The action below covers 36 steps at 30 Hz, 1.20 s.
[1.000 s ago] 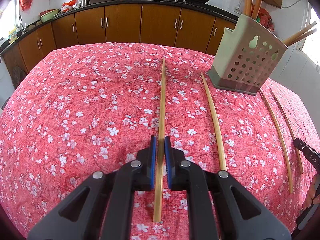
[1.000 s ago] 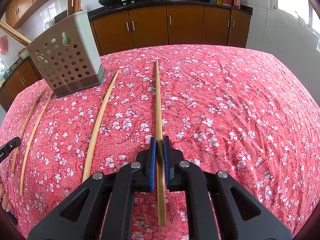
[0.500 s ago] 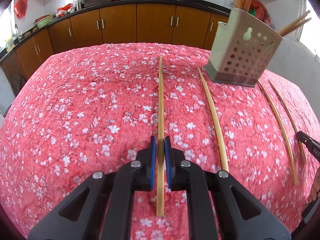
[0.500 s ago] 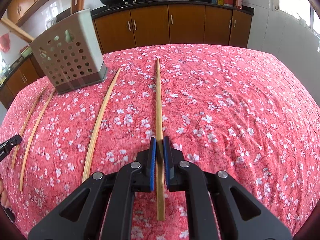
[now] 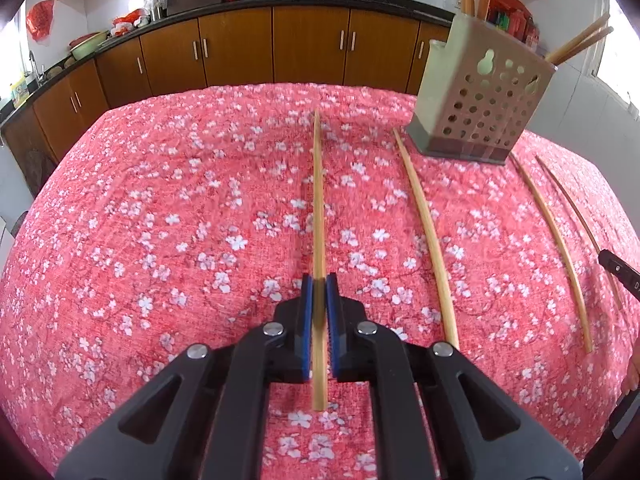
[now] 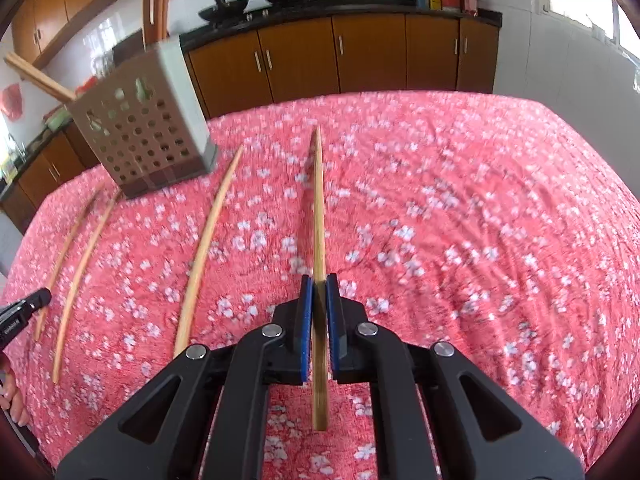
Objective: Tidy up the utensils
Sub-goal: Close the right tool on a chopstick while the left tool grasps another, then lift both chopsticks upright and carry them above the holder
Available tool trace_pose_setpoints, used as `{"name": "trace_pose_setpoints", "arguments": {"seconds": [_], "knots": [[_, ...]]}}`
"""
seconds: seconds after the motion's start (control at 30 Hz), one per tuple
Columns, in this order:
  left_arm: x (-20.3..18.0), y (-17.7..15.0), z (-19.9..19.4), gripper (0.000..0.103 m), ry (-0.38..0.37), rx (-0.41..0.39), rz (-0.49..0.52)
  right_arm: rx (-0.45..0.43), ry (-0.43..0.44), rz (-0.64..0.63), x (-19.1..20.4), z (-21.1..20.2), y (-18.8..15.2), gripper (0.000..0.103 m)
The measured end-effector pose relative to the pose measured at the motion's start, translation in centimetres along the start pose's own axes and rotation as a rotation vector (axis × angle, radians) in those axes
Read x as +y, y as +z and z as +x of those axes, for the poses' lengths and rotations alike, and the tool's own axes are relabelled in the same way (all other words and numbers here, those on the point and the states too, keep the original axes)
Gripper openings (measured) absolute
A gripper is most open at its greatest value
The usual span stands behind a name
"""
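Left wrist view: our left gripper (image 5: 319,280) is pinched on a chopstick (image 5: 318,208) that runs toward the far edge of the counter (image 5: 160,200), which is covered in red floral cloth. A perforated utensil holder (image 5: 484,108) stands at the far right corner; three loose chopsticks (image 5: 428,236) lie beside it.

Right wrist view: our right gripper (image 6: 319,280) is pinched on a second chopstick (image 6: 319,208). The utensil holder (image 6: 148,132) stands at the far left, with the loose chopsticks (image 6: 204,248) near it.
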State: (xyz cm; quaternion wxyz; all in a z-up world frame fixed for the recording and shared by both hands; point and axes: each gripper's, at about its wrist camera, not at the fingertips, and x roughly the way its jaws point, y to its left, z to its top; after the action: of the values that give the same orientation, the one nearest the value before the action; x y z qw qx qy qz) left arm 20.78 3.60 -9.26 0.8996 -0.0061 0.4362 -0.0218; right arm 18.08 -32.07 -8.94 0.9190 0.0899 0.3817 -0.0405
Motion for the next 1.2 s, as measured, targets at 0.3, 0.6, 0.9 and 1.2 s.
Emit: {"name": "trace_pose_setpoints", "arguments": {"seconds": [0.3,0.6,0.9,1.2], "knots": [[0.0,2.3,-4.8,0.008,-0.017,-0.138,0.001,-0.144,0.006,0.016,-0.4,-4.1,2.1,0.008],[-0.1,5.2,-10.4,0.008,-0.046,-0.312,-0.015,-0.305,0.036,0.004,0.1,-8.0,4.7,0.008],[-0.3,7.7,-13.1,0.008,-0.075,-0.390,-0.006,-0.378,0.069,-0.003,0.9,-9.7,7.5,0.008],[-2.7,10.4,-18.1,0.008,-0.171,-0.503,0.050,-0.501,0.231,0.015,2.9,-14.6,11.7,0.008]]}}
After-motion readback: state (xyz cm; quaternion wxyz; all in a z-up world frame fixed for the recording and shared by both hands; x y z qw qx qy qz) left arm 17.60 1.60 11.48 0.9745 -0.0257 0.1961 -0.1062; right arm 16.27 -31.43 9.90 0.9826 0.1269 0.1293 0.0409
